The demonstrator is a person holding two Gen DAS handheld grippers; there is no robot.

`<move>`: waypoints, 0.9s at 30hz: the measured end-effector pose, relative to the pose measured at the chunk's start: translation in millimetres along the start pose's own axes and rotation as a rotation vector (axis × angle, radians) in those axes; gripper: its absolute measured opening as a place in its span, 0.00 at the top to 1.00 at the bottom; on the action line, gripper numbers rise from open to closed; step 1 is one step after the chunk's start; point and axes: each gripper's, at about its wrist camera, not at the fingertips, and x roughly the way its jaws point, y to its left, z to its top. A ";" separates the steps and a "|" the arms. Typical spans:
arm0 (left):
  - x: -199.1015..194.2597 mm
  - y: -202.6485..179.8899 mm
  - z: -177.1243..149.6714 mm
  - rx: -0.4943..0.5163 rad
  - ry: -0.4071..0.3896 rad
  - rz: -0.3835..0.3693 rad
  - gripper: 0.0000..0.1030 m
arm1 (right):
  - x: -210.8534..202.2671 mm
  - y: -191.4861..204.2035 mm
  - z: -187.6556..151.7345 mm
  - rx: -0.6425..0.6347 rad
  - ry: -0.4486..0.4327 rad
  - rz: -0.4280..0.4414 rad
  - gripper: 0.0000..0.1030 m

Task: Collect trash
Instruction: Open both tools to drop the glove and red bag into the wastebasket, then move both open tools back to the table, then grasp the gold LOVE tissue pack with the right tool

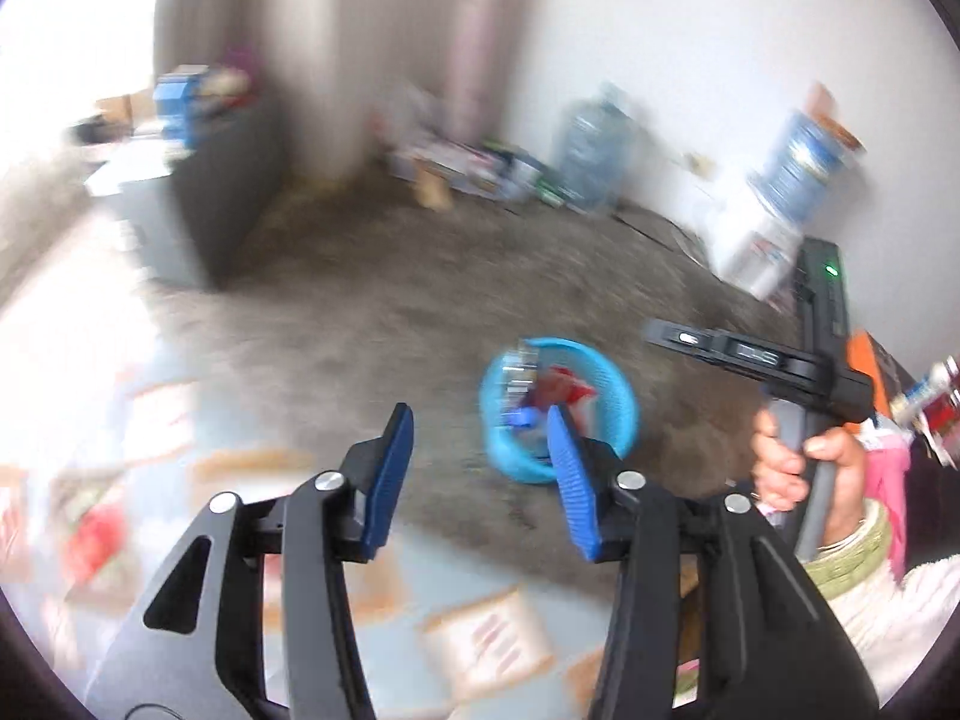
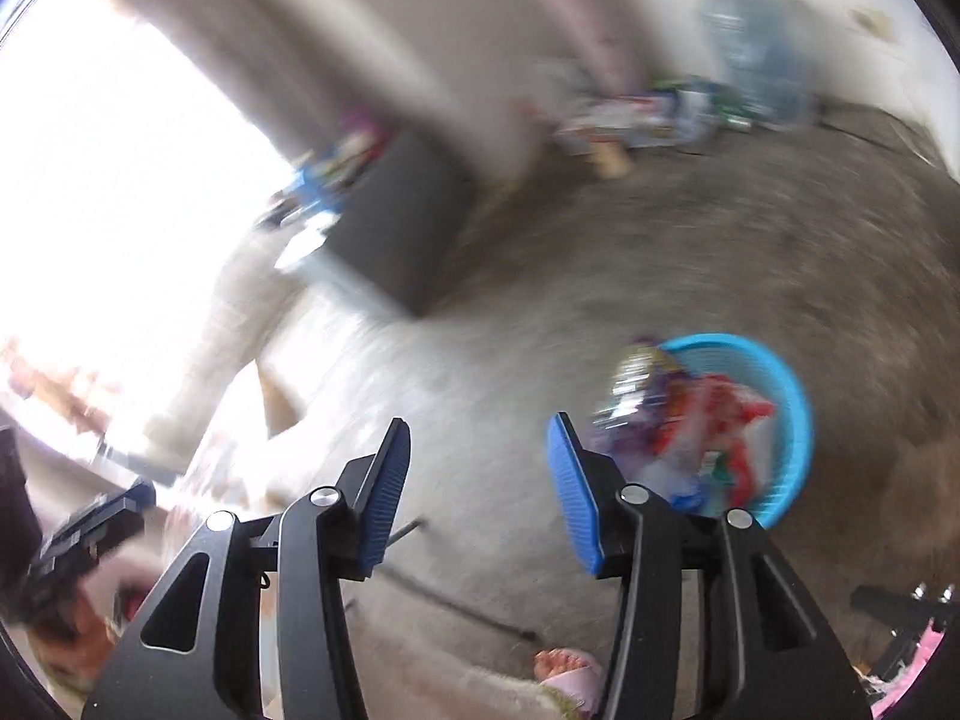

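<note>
Trash, one blue basket, two hand-held grippers

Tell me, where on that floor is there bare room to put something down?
The widest free patch is the brown carpet between the blue basket, the dark cabinet and the wall. It is crowded along the wall, where boxes and a big water bottle stand. The basket itself is full of wrappers.

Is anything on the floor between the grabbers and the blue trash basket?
Nothing visible blocks the way. In both wrist views only bare brown carpet lies before the blue basket, already holding colourful wrappers. The left gripper and right gripper are both open and empty.
</note>
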 end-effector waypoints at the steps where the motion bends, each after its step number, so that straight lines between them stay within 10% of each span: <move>1: -23.7 17.2 -14.2 -0.040 -0.025 0.046 0.55 | 1.0 16.4 -6.0 -0.045 0.029 0.037 0.54; 9: -143.5 103.0 -168.9 -0.400 -0.043 0.281 0.54 | 38.4 149.3 -92.8 -0.317 0.391 0.339 0.53; 16: -148.7 104.8 -278.1 -0.567 0.015 0.204 0.61 | 62.1 228.1 -196.4 -0.505 0.696 0.454 0.53; 21: -128.3 100.4 -308.0 -0.558 0.047 0.125 0.82 | 74.6 246.7 -234.3 -0.555 0.797 0.430 0.62; 27: -107.5 86.0 -293.6 -0.488 0.039 0.057 0.85 | 92.9 234.3 -236.7 -0.461 0.868 0.408 0.76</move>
